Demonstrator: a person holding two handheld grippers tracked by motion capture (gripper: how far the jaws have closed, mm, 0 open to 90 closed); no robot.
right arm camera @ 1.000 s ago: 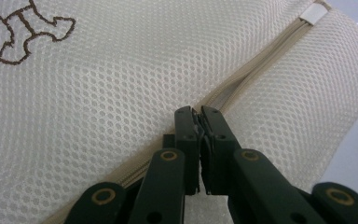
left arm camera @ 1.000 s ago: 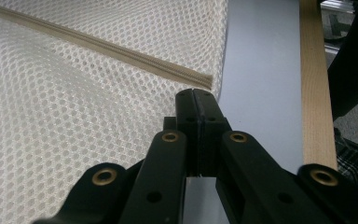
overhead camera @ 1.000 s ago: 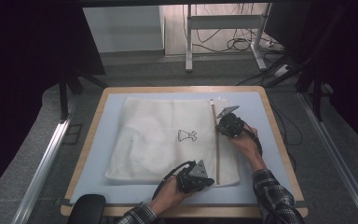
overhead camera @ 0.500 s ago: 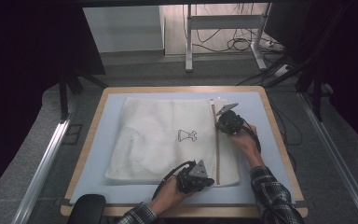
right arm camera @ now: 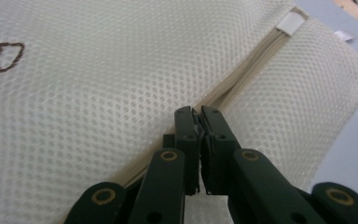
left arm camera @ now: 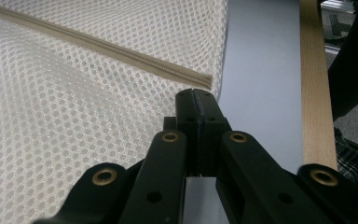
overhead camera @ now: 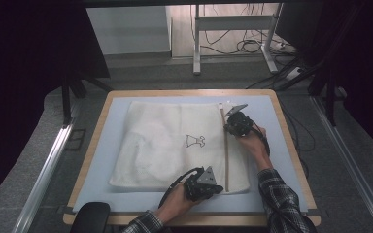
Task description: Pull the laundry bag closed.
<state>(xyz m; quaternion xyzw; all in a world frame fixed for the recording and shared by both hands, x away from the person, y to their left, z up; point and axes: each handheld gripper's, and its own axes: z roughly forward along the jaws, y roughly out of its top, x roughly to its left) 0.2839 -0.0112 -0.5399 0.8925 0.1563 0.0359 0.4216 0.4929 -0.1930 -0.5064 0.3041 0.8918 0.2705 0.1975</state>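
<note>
White mesh, a zippered laundry bag (overhead camera: 175, 145), lies flat across the middle of the desk (overhead camera: 281, 141), its zipper (overhead camera: 226, 150) running along its right side from the desk's far edge toward the near edge. From the high view, the left gripper (overhead camera: 212, 187) sits at the bag's near right corner, by the zipper's near end; the right gripper (overhead camera: 230, 124) sits on the zipper line near the far right corner. Left gripper view: jaws pressed together at the bag's edge just beside the zipper end (left arm camera: 205, 80); whether they pinch mesh or merely meet over it I cannot tell. If nothing is really caught there, the corner has no anchor, and a pull along the zipper would likely drag the whole bag across the smooth blue mat (left arm camera: 261, 70). Right gripper view: jaws closed down on the zipper track (right arm camera: 242, 84), a sliver of something between the tips, probably the slider pull, though too small to confirm; the white tab (right arm camera: 291, 21) marks the far end. Risks as I judge them: the small pull slipping out of the pads, or loose mesh bunching into the track and jamming the slider if the fabric is not kept taut.
</note>
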